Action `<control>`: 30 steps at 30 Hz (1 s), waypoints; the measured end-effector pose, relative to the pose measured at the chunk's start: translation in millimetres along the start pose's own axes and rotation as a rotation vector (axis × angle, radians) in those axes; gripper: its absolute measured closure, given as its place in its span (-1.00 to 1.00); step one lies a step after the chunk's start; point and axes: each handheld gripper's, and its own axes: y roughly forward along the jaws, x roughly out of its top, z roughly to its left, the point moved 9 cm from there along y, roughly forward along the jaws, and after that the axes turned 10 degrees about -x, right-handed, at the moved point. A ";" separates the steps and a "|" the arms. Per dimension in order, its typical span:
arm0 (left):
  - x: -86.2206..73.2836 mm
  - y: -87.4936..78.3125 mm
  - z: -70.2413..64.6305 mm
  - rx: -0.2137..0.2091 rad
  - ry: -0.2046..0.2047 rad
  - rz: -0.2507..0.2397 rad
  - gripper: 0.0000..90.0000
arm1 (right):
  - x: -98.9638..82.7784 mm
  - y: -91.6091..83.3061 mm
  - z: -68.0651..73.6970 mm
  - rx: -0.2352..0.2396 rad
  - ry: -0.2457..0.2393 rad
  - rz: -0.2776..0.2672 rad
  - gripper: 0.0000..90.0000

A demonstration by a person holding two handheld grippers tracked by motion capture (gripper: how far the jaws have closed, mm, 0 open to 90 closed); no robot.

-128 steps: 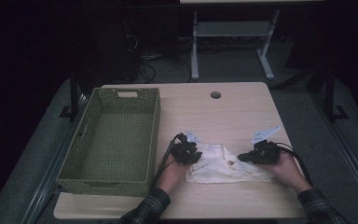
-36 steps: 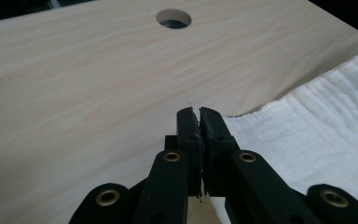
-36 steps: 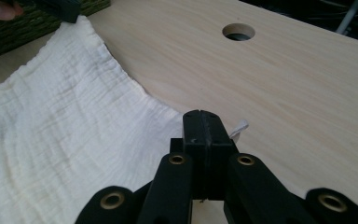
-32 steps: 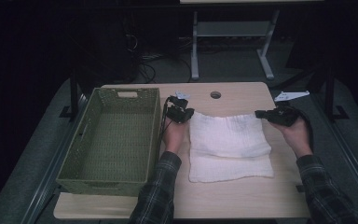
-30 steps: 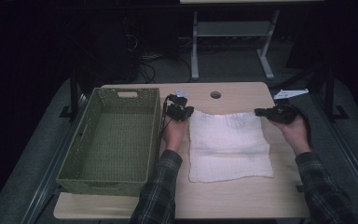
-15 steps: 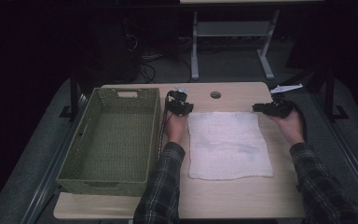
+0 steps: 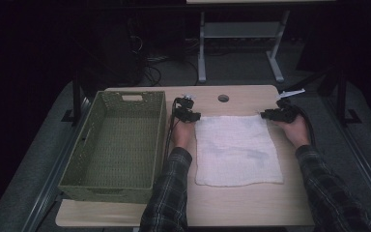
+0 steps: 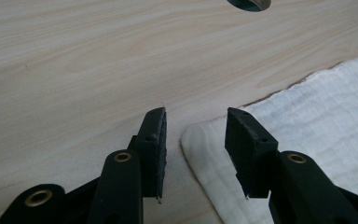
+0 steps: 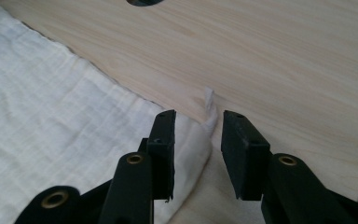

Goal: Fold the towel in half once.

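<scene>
While the white cloth (image 7: 236, 150) lies spread flat on the counter (image 7: 232, 203), each gripper stands at 1 of its far corners; the left gripper (image 8: 193, 140) has its jaws partly open, and they have just been opening; the rounded corner of the cloth lies on the wood between them, and the pads do not press on it; the right gripper (image 9: 198, 140) has its jaws partly open too, just opened in the same way; the other far corner lies between them, with a small tip of fabric standing up, loose from both pads; in the high view the left gripper (image 7: 187, 112) is just beside the far left corner and the right gripper (image 7: 280, 113) just beside the far right corner; the counter is pale wood with a round hole (image 7: 223, 98) near its far edge; a green woven basket (image 7: 92, 140) stands on it, left of the cloth and apart from it; the room behind is dark, with a metal stand (image 7: 239, 43) and cables (image 7: 149, 67) on the grey floor (image 7: 236, 67).
</scene>
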 end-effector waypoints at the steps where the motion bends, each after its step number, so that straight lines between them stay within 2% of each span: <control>1: -1.5 2.3 0.5 -0.006 -0.001 0.007 0.28 | 0.3 1.6 -0.6 0.005 0.006 -0.006 0.41; 4: -4.7 6.3 1.0 -0.008 0.004 0.028 0.31 | -1.3 7.6 1.6 0.010 0.001 0.006 0.44; 6: -5.8 7.2 1.0 0.000 0.011 0.033 0.39 | -4.2 11.1 3.1 0.010 -0.007 0.025 0.56; 9: -6.3 7.0 0.2 0.002 0.019 0.044 0.64 | -4.4 11.9 4.1 0.016 -0.015 0.021 0.82; 11: -6.6 6.8 0.0 -0.008 0.011 0.045 0.83 | -5.0 11.1 5.2 0.019 -0.018 0.033 0.89; 13: -6.6 5.4 -0.6 -0.019 -0.001 0.051 0.91 | -5.2 10.6 5.5 0.022 -0.021 0.037 0.91; 16: -4.5 2.8 -3.0 -0.024 0.000 0.041 0.93 | -2.8 6.2 4.9 0.037 -0.006 0.020 0.92; 23: 9.1 -15.9 -14.4 -0.012 0.037 -0.014 0.93 | 6.2 -16.7 8.1 0.047 -0.027 -0.028 0.92; 25: 9.1 -22.0 -17.2 -0.004 0.043 -0.025 0.93 | 6.9 -23.2 10.5 0.052 -0.025 -0.028 0.92; 30: 4.6 -38.2 -22.9 -0.006 0.030 -0.064 0.94 | 6.9 -38.3 17.2 0.056 -0.057 -0.040 0.92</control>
